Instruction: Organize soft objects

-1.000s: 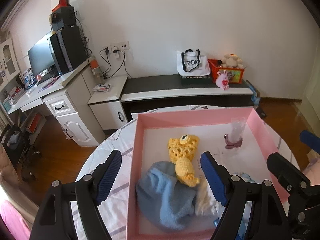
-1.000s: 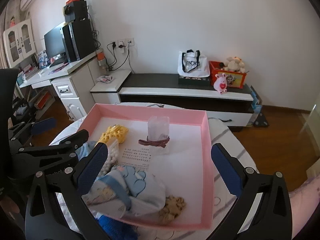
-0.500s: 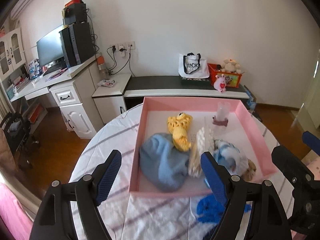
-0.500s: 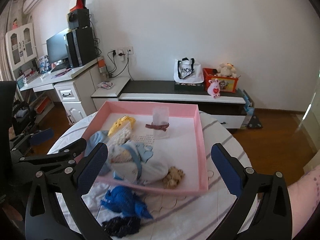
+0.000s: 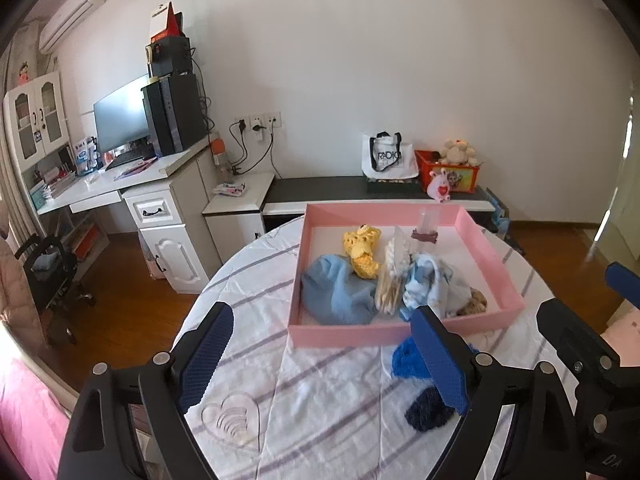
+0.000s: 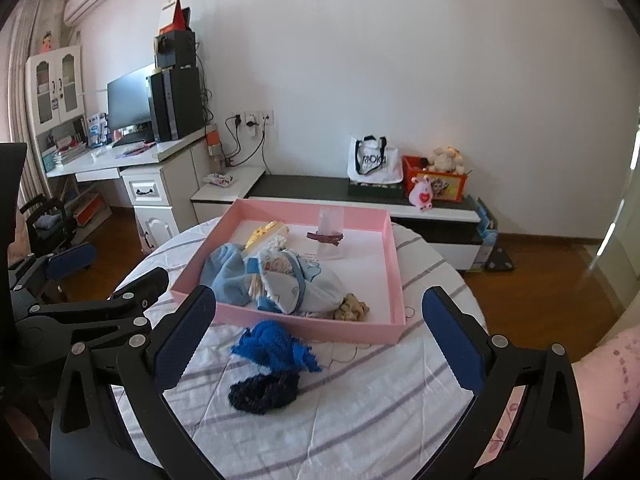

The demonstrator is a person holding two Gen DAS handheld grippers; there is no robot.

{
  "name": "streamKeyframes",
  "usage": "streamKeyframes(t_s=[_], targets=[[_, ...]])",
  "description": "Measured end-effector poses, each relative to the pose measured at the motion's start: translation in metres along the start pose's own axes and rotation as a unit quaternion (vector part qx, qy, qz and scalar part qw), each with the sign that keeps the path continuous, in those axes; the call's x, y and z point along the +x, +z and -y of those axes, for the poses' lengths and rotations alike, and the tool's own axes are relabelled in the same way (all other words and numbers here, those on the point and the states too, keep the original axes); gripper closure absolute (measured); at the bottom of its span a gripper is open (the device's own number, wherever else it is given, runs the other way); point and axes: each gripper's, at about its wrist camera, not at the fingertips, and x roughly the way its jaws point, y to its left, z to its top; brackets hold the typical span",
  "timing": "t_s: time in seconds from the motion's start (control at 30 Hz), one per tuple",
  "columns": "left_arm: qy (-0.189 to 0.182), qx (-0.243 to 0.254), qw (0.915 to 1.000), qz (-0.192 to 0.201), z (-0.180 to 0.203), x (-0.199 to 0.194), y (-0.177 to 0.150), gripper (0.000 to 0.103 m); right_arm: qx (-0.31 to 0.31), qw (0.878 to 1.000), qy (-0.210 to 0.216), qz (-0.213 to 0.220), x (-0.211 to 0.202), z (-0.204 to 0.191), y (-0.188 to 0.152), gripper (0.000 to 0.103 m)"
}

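Right wrist view: both grippers gape empty, left gripper (image 5: 320, 356) widening, over knitted blue yarn (image 6: 276, 346).

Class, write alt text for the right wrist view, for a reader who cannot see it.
A pink tray on a round striped tablecloth holds a heap of pale blue cloth items, while a bright blue knitted piece and a dark navy one lie in front of it. The open right gripper frames the scene, holding nothing.
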Motion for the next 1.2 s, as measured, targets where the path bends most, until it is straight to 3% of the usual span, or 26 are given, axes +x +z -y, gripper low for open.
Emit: streamKeyframes(t_s=[0.3, 0.7, 0.93, 1.2], targets=[[-0.007, -0.013, 0.9993, 0.035, -0.01, -0.067, -0.037, 0.008, -0.03, 0.998, -0.004, 0.048, -0.055, -0.014, -0.017, 0.0], [-0.003, -0.03, 0.9958, 0.086, -0.017, -0.116, -0.054, 0.007, -0.047, 0.992, -0.005, 0.114, -0.106, -0.024, -0.022, 0.0], [0.001, -0.025, 0.9903, 0.137, -0.013, -0.151, -0.064, 0.0, -0.055, 0.982, -0.02, 0.178, -0.145, -0.028, -0.022, 0.0], [0.011, -0.024, 0.9842, 0.175, -0.008, -0.169, -0.082, 0.0, -0.066, 0.97, -0.045, 0.228, -0.174, -0.035, -0.027, 0.0]])
